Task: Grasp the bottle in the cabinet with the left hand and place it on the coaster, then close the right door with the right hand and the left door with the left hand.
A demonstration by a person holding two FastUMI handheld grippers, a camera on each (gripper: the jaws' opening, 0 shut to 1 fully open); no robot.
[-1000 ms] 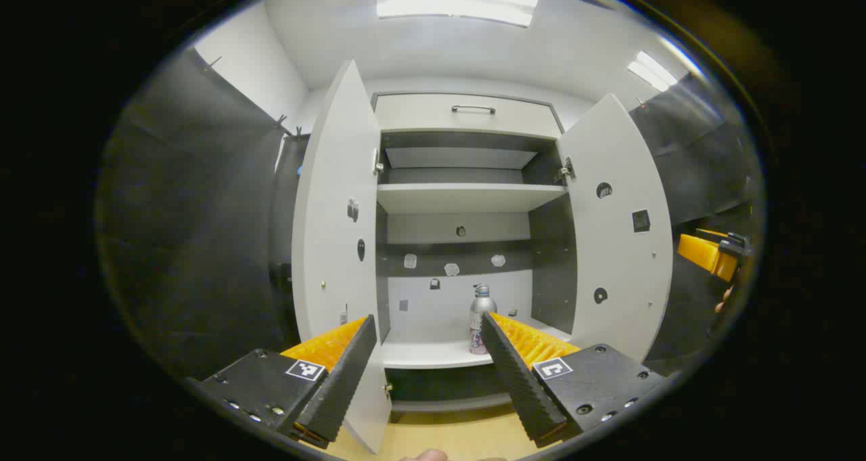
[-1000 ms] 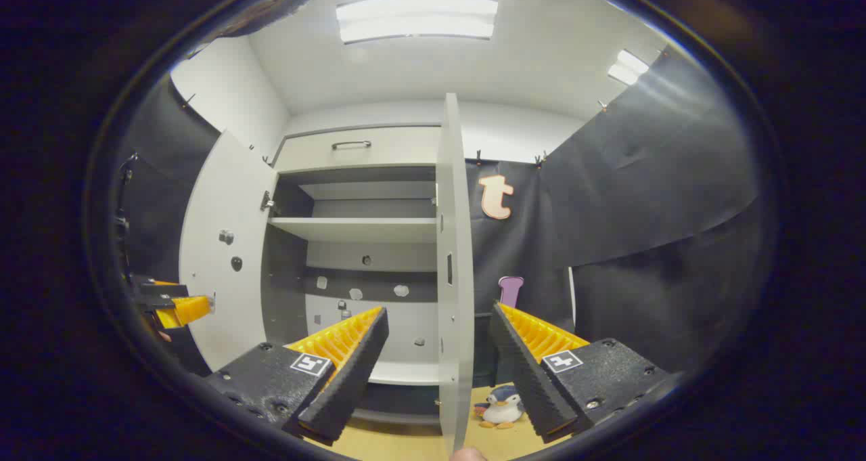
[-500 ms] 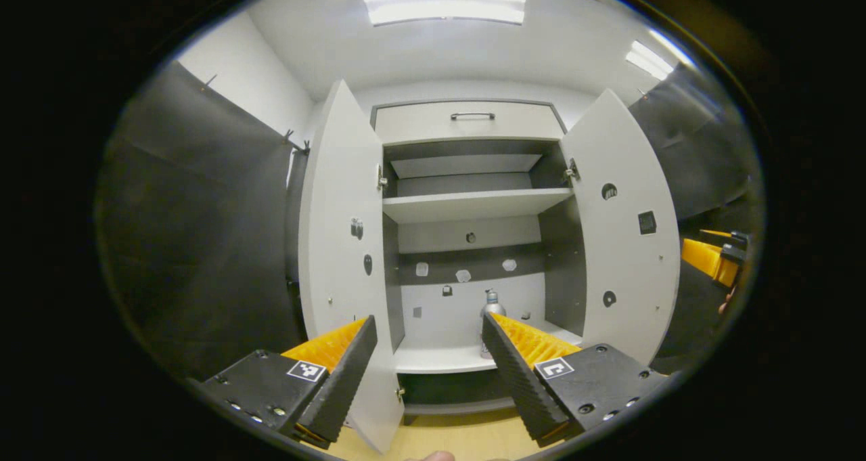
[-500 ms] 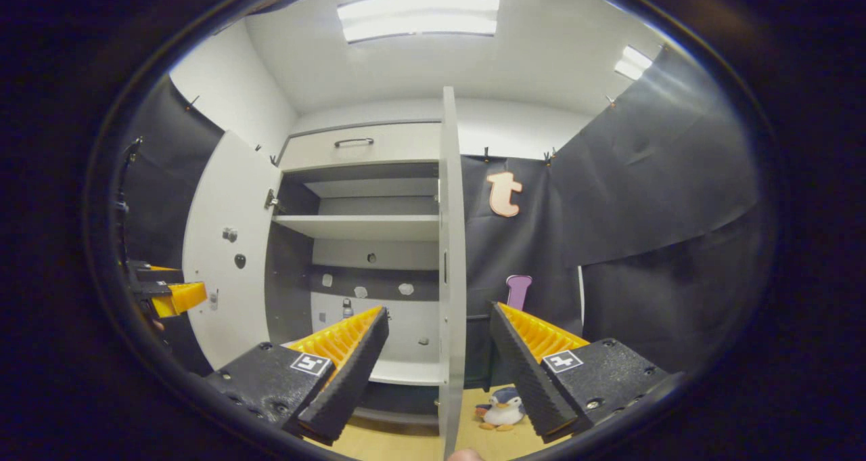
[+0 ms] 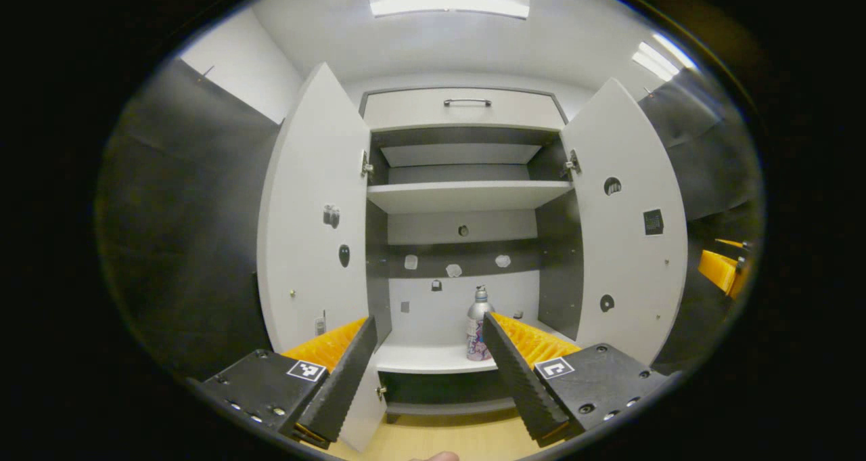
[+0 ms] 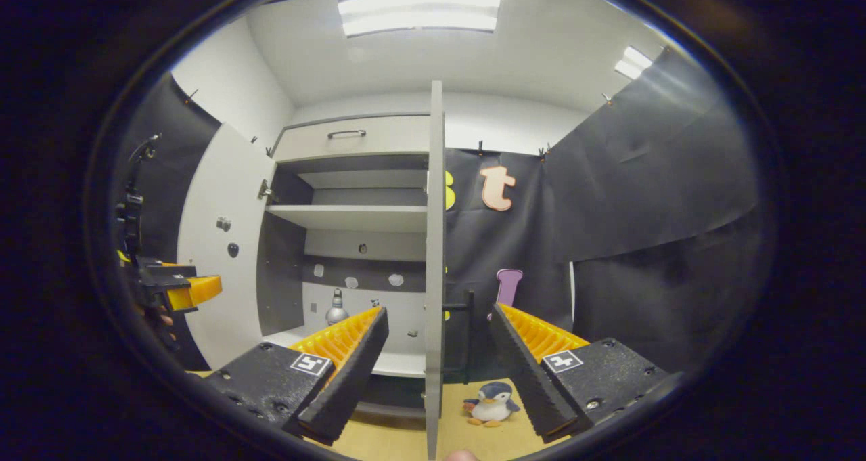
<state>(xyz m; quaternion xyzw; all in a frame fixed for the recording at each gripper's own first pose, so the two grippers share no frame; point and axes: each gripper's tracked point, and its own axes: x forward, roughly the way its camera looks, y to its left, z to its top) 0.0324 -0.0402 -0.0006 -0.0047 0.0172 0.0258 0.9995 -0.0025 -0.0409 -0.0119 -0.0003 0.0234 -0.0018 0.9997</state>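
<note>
While both doors hang open, bottle point(image 5: 478, 331) stands on the cabinet's shelf point(image 5: 419, 359), both grippers' fingers spread wide, empty

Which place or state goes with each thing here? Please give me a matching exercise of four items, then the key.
Things:
1. bottle
2. left gripper
3. toy penguin
4. right door

Places or states:
A. on the floor near the cabinet
B. swung open
C. upright on the lower shelf
D. open, holding nothing

Pairs: 1-C, 2-D, 3-A, 4-B
</note>
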